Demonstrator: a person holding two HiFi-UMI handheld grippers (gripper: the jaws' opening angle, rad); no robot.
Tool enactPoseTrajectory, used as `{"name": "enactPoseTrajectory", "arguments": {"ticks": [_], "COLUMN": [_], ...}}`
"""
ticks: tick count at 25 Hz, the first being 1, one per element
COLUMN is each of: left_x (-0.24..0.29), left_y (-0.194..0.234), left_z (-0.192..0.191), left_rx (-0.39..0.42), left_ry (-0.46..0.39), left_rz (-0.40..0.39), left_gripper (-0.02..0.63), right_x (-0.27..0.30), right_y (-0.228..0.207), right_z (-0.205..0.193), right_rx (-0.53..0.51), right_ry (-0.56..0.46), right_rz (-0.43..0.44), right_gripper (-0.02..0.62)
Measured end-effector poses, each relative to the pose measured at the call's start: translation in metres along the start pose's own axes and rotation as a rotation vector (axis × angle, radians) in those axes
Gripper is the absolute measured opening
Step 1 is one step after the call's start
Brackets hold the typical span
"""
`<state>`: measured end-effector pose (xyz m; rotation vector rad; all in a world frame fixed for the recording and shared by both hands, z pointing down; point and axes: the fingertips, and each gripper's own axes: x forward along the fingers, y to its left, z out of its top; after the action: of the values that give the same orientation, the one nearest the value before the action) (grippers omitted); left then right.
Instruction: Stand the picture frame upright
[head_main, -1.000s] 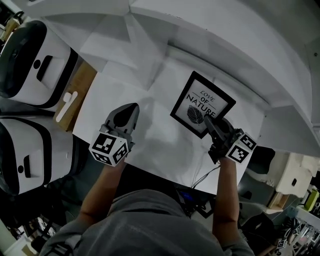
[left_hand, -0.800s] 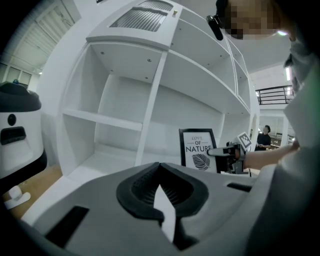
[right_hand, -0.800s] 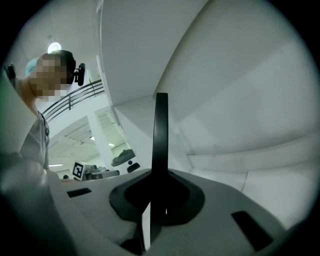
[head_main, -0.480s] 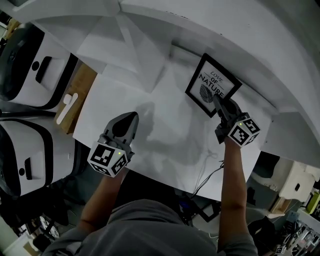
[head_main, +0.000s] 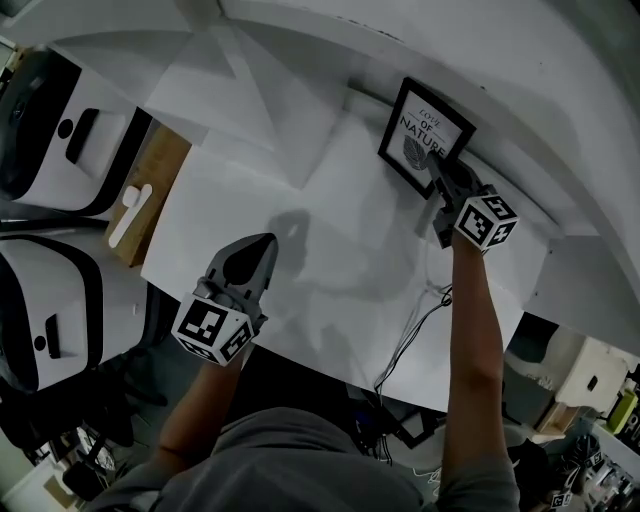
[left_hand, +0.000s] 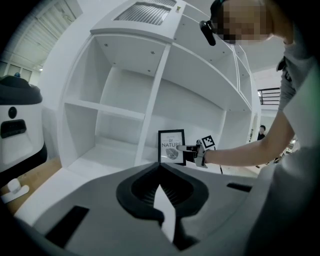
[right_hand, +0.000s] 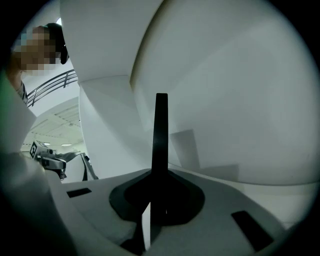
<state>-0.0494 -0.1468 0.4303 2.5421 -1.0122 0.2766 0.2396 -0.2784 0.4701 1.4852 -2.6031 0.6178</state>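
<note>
The black picture frame (head_main: 424, 134) with a white leaf print stands nearly upright at the back right of the white shelf floor (head_main: 330, 240). My right gripper (head_main: 437, 173) is shut on its lower right edge. In the right gripper view the frame (right_hand: 160, 145) shows edge-on as a thin black bar rising from between the jaws. From the left gripper view the frame (left_hand: 171, 146) faces me upright, with the right gripper (left_hand: 191, 148) on its side. My left gripper (head_main: 258, 247) hovers shut and empty over the front left of the surface.
Two white and black machines (head_main: 62, 135) (head_main: 45, 320) stand at the left. Beside them is a wooden board (head_main: 155, 185) bearing a white utensil (head_main: 131, 212). A cable (head_main: 412, 325) trails off the front edge. Shelf dividers (left_hand: 152, 105) rise behind the frame.
My right gripper has carried the frame away from me to the back of the surface and tipped it up from lying flat. The left gripper has barely moved.
</note>
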Motion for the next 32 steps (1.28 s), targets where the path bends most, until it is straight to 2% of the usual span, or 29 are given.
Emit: {"name": "enactPoseTrajectory", "arguments": {"ticks": [6,12,22,32], "left_x": [0.003,0.007,0.009,0.009], "left_y": [0.0,0.0,0.0,0.003], "left_z": [-0.005,-0.012,-0.016,-0.017], "left_rx": [0.003,0.008,0.001,-0.004], "left_ry": [0.011,0.03,0.04,0.043], "left_rz": [0.005,0.007,0.005,0.004], "left_gripper": [0.008,0.008,0.008,0.008], "right_x": [0.017,0.026,0.031,0.025], "right_y": [-0.018,-0.024,-0.042,-0.066], "right_z": [-0.001,0.0,0.002,-0.005], "right_rx": [-0.004,-0.162,-0.333,-0.418], "right_ry": [-0.014,0.04,0.089,0.155], "right_rz": [0.047,0.039,-0.091,-0.239], "right_gripper": [0.04,0.041,0.11,0.195]}}
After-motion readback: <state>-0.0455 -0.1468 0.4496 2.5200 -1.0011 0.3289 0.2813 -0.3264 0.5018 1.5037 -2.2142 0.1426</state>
